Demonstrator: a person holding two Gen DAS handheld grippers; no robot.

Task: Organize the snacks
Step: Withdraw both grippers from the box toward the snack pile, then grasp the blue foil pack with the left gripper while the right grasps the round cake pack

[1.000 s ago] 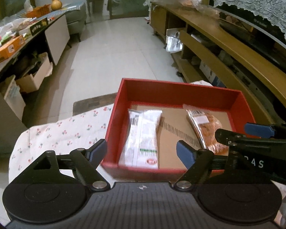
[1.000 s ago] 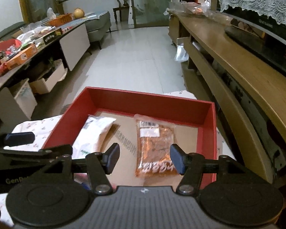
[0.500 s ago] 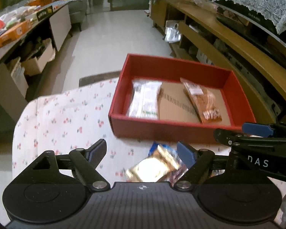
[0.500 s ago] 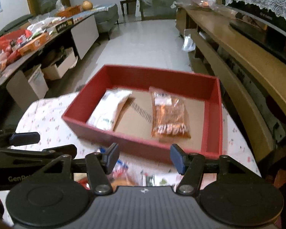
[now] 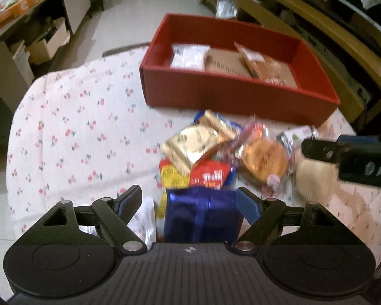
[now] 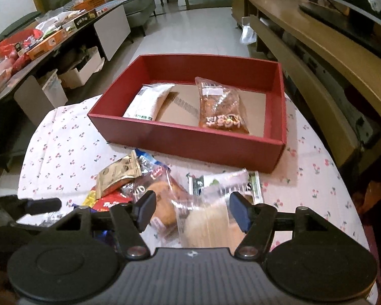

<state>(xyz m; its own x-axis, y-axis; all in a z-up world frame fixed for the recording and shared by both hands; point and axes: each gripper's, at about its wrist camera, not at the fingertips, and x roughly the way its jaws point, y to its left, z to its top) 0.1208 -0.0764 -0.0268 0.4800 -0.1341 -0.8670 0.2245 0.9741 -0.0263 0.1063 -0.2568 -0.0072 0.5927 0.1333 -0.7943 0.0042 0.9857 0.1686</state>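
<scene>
A red box (image 5: 236, 96) (image 6: 190, 139) stands at the far side of the table. Inside it lie a white packet (image 6: 149, 99) and an orange-red packet (image 6: 221, 106). A pile of snacks lies in front of it: a gold packet (image 5: 195, 142), a red-and-yellow packet (image 5: 203, 175), a wrapped round bun (image 5: 264, 160) and a blue packet (image 5: 203, 216). My left gripper (image 5: 188, 200) hangs open over the blue packet, its pads clear of it. My right gripper (image 6: 192, 209) is opening above a clear packet with a pale cake (image 6: 208, 223); nothing is gripped.
A cherry-print cloth (image 5: 76, 127) covers the round table. A long wooden shelf unit (image 6: 317, 50) runs along the right. A cluttered counter (image 6: 50, 38) with cardboard boxes under it stands at the left. The right gripper's finger (image 5: 343, 155) shows beside the pile.
Both grippers have drawn back from over the red box and tilted down, so the snack pile now lies under them. The right jaws stand wider than before.
</scene>
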